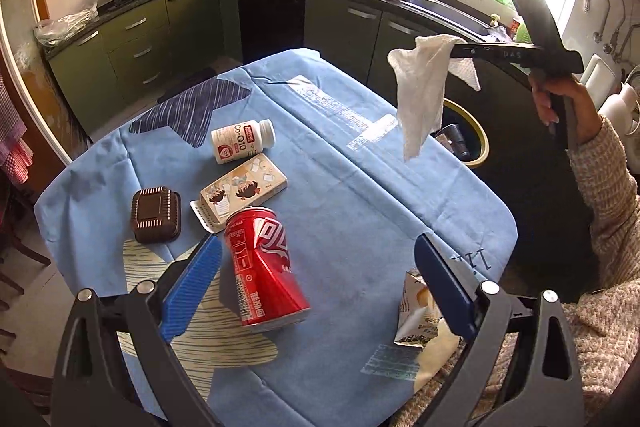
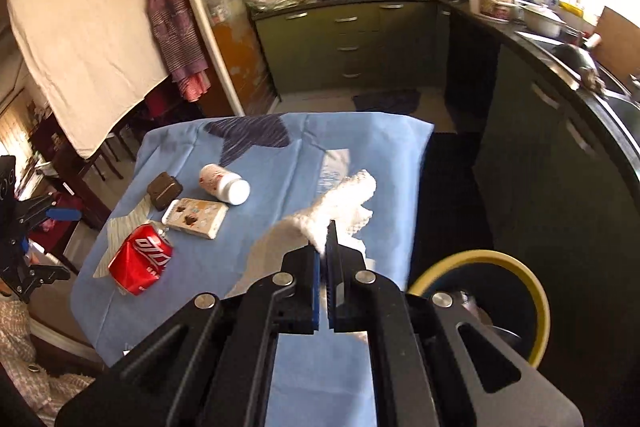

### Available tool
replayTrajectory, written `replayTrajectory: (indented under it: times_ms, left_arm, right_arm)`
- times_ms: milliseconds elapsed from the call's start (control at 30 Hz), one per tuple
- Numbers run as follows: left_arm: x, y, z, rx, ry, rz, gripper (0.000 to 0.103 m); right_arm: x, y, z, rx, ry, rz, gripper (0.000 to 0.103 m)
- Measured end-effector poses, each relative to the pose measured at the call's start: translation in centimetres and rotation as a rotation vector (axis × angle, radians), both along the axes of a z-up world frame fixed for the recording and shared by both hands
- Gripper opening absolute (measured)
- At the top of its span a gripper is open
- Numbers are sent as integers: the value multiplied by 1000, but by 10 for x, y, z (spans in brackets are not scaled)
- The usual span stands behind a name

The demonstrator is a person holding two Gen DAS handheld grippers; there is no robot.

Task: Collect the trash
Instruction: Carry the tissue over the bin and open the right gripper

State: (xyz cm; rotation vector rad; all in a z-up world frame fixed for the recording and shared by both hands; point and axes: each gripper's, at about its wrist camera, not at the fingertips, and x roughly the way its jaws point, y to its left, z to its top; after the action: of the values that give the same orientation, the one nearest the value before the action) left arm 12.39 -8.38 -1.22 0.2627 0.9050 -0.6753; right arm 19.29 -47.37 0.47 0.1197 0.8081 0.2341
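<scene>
Blue-padded fingers point(image 1: 192, 291) of the left gripper point(image 1: 316, 291) stood wide apart over the cloth-covered table point(image 1: 352, 187), with a dented red can point(image 1: 264, 267) lying between them untouched, while beyond it the right gripper point(image 1: 456, 51) held a white paper towel point(image 1: 420, 95) in the air above the table's edge near a yellow-rimmed bin point(image 1: 476, 135). From the right wrist, the fingers point(image 2: 310, 291) were clamped together on the paper towel point(image 2: 340, 211), the bin point(image 2: 532, 291) sat just below and to the right, and the can point(image 2: 142, 259), a white bottle point(image 2: 224, 183) and a small carton point(image 2: 196, 217) lay on the table point(image 2: 280, 187).
</scene>
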Motion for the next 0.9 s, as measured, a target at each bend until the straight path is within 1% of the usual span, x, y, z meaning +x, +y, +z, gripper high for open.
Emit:
replayTrajectory:
  times_ms: [67,133,200,267,333,367,400,467,533,567,633,667,733,767,800,833,867,900]
  left_arm:
    - [-1,-7,0,2,0,-15,92]
    - [-1,-14,-2,4,7,-29,92]
    - [-1,-21,-3,9,14,-42,92]
    - [-3,-29,-5,13,21,-58,92]
    - [-5,-36,-6,22,26,-75,92]
    - [-7,-40,-7,31,30,-83,92]
    - [-9,-43,-9,39,35,-90,92]
    - [-15,-49,-13,64,46,-109,92]
    - [-21,-55,-20,98,64,-132,92]
    - [-25,-58,-25,117,69,-146,92]
    - [-34,-66,-36,165,74,-177,92]
    - [-38,-70,-42,186,75,-192,92]
    - [-46,-77,-52,212,87,-228,92]
    - [-49,-80,-55,217,94,-240,92]
    - [-52,-82,-58,220,98,-249,92]
    - [-54,-84,-60,224,102,-254,92]
    - [-55,-85,-61,226,106,-260,92]
    - [-56,-85,-62,229,107,-263,92]
  right_arm:
    - [-10,-32,-1,-10,19,-68,3]
    - [-15,-60,-9,-26,45,-134,3]
    - [-17,-86,-21,-49,71,-197,4]
    - [-13,-108,-41,-39,122,-236,7]
    - [-6,-124,-66,-66,193,-268,39]
    - [-5,-128,-77,-84,218,-281,64]
    - [-3,-132,-84,-96,239,-287,67]
    - [-4,-132,-92,-68,244,-294,66]
    - [-10,-132,-87,-36,219,-302,67]
    - [-12,-130,-84,-43,209,-302,67]
    - [-14,-125,-77,-99,200,-320,67]
    - [-14,-126,-75,-89,194,-323,67]
    - [-14,-132,-68,33,171,-317,67]
    - [-14,-135,-66,48,164,-339,68]
    - [-12,-137,-65,28,172,-358,72]
    - [-9,-139,-66,74,193,-329,74]
    - [-6,-143,-70,171,219,-298,76]
    - [-5,-147,-74,198,246,-327,77]
